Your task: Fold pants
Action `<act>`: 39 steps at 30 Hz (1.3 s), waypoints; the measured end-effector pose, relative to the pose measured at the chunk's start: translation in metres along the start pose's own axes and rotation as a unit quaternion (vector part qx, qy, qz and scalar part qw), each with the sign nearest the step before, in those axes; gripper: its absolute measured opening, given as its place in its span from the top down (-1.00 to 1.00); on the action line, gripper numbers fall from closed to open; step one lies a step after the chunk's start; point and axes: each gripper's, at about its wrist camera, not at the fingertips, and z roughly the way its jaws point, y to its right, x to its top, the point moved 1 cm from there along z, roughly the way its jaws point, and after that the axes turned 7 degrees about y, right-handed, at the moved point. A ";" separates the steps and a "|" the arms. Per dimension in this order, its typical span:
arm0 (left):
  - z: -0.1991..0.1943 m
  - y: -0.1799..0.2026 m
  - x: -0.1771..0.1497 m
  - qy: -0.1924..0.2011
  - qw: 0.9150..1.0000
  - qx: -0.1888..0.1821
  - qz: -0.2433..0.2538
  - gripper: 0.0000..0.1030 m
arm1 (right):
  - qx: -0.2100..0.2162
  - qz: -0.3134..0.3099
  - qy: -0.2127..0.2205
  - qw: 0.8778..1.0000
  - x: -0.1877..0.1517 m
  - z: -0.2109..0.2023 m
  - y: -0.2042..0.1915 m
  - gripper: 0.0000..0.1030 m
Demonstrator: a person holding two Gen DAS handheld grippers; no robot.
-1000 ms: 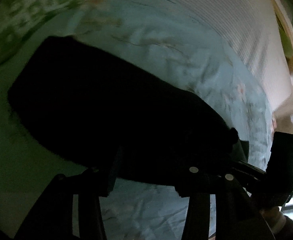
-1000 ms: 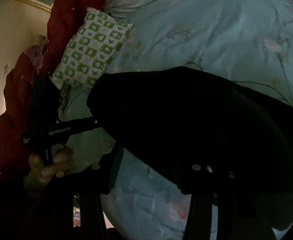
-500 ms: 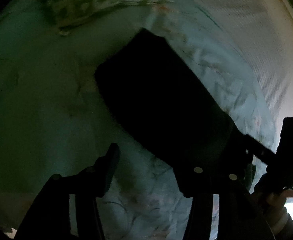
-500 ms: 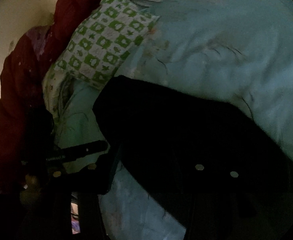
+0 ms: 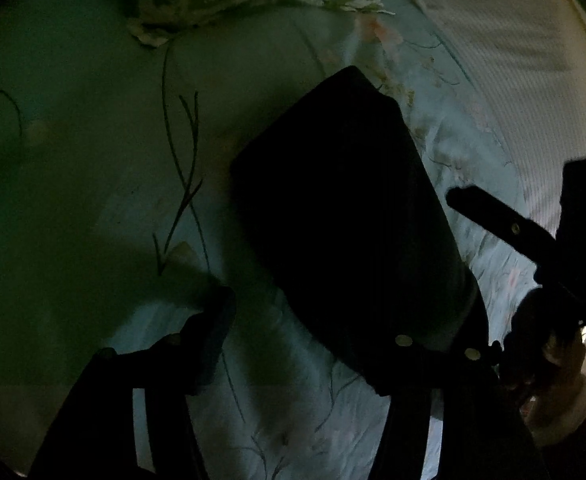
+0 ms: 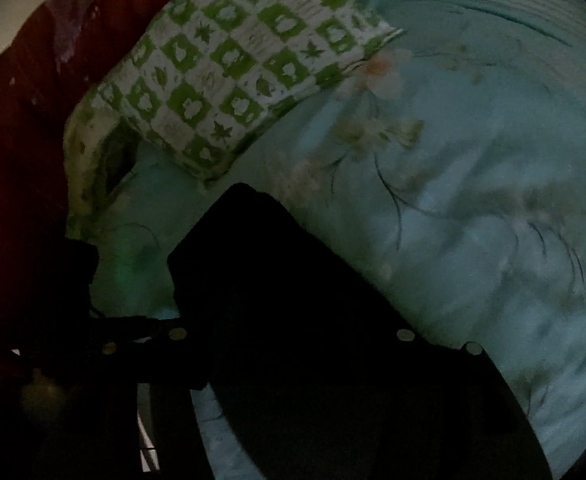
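The black pants (image 5: pixel 345 216) lie folded into a compact rectangle on a light blue floral bedspread (image 5: pixel 93 184); they also show in the right wrist view (image 6: pixel 293 304). My left gripper (image 5: pixel 317 320) is open just above the bed, its left finger (image 5: pixel 213 328) clear of the cloth and its right finger at the pants' near edge. My right gripper (image 6: pixel 293 340) is open over the near part of the pants; its fingers blend with the dark cloth. The right gripper also shows in the left wrist view (image 5: pixel 505 224), beside the pants.
A green-and-white checked pillow (image 6: pixel 237 80) lies beyond the pants. A dark red blanket (image 6: pixel 21 140) is heaped at the left. A white striped cover (image 5: pixel 525 52) lies to the right. The scene is dim.
Both grippers have pulled back from the pants, which now lie flat on the bed. The left gripper let go of the cloth and swung left; the pillow came into its view.
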 end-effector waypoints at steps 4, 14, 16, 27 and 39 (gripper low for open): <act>0.001 -0.003 0.003 0.001 1.000 -0.006 -0.004 -0.16 | -0.002 -0.027 -0.023 0.999 0.012 0.025 -0.003 -0.18; 0.011 -0.001 0.009 0.015 1.000 -0.009 -0.007 -0.17 | 0.047 -0.044 -0.085 0.994 0.024 0.075 0.000 0.23; 0.011 0.001 0.009 0.021 1.000 -0.008 -0.008 -0.14 | 0.054 -0.032 -0.087 0.994 0.025 0.077 0.007 0.41; 0.013 0.010 0.017 0.041 0.999 0.001 0.007 0.53 | 0.078 0.020 -0.070 0.994 0.021 0.070 0.023 0.50; -0.051 0.060 0.010 0.094 0.993 -0.037 0.067 0.67 | 0.112 0.014 0.005 0.994 0.021 -0.007 0.007 0.53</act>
